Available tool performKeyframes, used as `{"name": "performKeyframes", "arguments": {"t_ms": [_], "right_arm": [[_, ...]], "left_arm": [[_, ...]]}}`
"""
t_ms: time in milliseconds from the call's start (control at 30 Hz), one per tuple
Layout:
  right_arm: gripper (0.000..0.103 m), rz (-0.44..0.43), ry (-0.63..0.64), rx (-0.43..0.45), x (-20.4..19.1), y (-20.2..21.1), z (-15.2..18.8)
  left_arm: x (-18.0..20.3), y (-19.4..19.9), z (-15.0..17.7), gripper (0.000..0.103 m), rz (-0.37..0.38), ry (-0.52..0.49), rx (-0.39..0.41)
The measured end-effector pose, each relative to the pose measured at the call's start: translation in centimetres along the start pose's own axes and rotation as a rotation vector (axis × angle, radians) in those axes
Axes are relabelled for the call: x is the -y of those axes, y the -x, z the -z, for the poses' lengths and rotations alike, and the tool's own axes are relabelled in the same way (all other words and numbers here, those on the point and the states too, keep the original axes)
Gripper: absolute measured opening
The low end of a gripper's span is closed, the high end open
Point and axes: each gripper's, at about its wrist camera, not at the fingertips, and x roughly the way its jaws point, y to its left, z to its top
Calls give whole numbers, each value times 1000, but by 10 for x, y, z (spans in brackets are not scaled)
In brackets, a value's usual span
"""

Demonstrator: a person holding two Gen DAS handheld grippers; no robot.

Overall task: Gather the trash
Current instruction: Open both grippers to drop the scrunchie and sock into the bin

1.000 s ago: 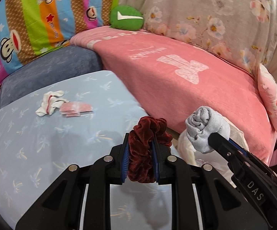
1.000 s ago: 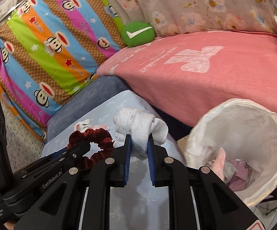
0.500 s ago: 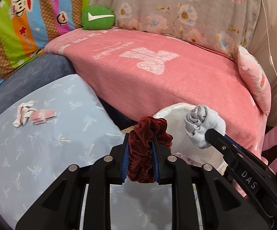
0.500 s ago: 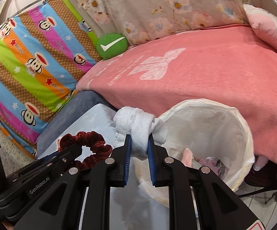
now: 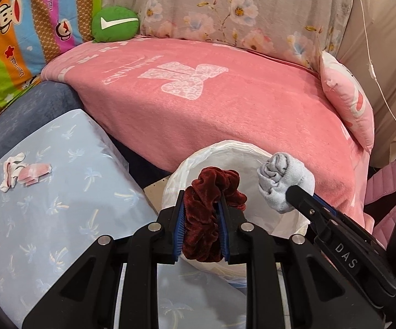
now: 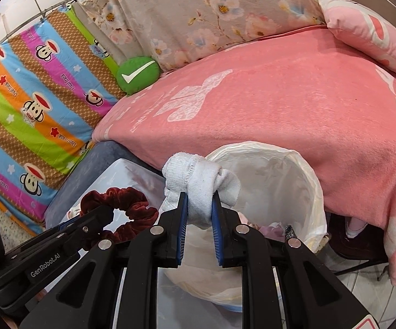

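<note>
The left gripper [image 5: 200, 213] pinched a dark red scrunchie [image 5: 211, 192] tight; the right gripper [image 6: 199, 211] squeezed a rolled white sock [image 6: 198, 181]. Just beyond both pairs of fingertips sat the bag-lined bin [image 6: 304, 181].

Bin liner [image 6: 304, 181] — its bottom hidden behind the gripper frame; contents too jumbled to identify.

The left gripper [image 5: 200, 213] is clamping a dark red scrunchie [image 5: 211, 205] over the white-lined bin [image 5: 225, 150], while the right gripper [image 5: 293, 192] is pinching a rolled grey sock [image 5: 283, 175] just beside it.
</note>
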Motion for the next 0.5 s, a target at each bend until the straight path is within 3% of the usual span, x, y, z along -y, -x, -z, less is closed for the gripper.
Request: {"name": "performKeyframes", "arguments": {"t_ms": [100,167,233,500], "right_arm": [[19,5,-7,2,4,1,0],[20,6,-9,3,6,2,-1],[22,9,-13,10,6,3,0],[22,14,-8,20,4,6,-2]], "left_arm": [[4,-2,-1,29,7,-5,-6],[5,-2,0,43,-1,0,-2],[5,1,0,63,-18,2,13],[3,6,1,64,-35,10,30]]}}
